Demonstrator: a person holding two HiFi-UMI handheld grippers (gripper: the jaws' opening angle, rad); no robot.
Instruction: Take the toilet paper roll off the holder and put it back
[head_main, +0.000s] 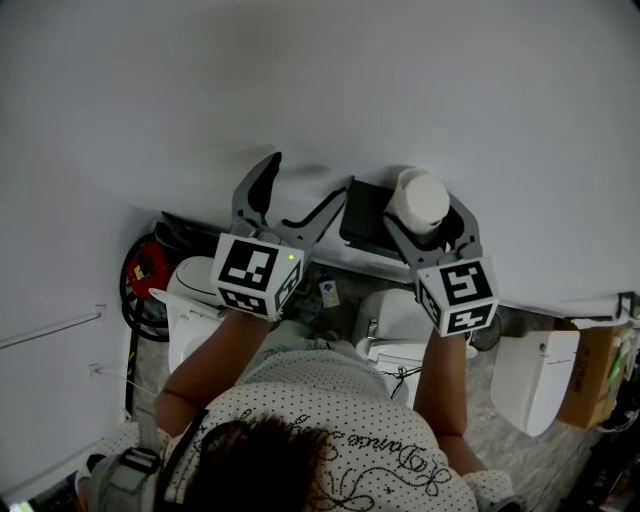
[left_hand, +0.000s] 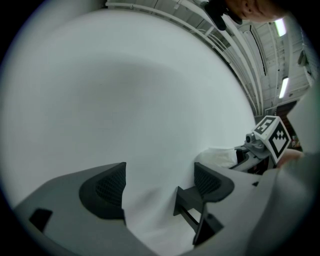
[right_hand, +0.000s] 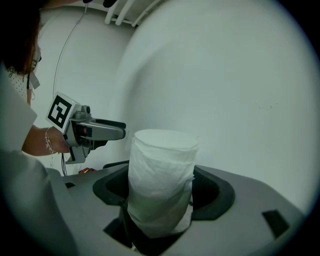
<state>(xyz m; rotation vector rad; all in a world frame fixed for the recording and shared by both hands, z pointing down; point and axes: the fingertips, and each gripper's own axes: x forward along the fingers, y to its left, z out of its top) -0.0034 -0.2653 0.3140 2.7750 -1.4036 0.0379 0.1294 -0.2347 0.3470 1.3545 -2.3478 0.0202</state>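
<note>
Holding the toilet paper roll (right_hand: 161, 150) upright in my right claw (right_hand: 162, 192), jaws fairly wide with pads against its sides, right by the black holder (head_main: 362, 215) on the wall (head_main: 300, 80). My left claw (left_hand: 160, 187) gapes empty.

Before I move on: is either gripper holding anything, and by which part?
The right gripper clamps the toilet paper roll across its lower sides. The left gripper holds nothing, jaws apart.
</note>
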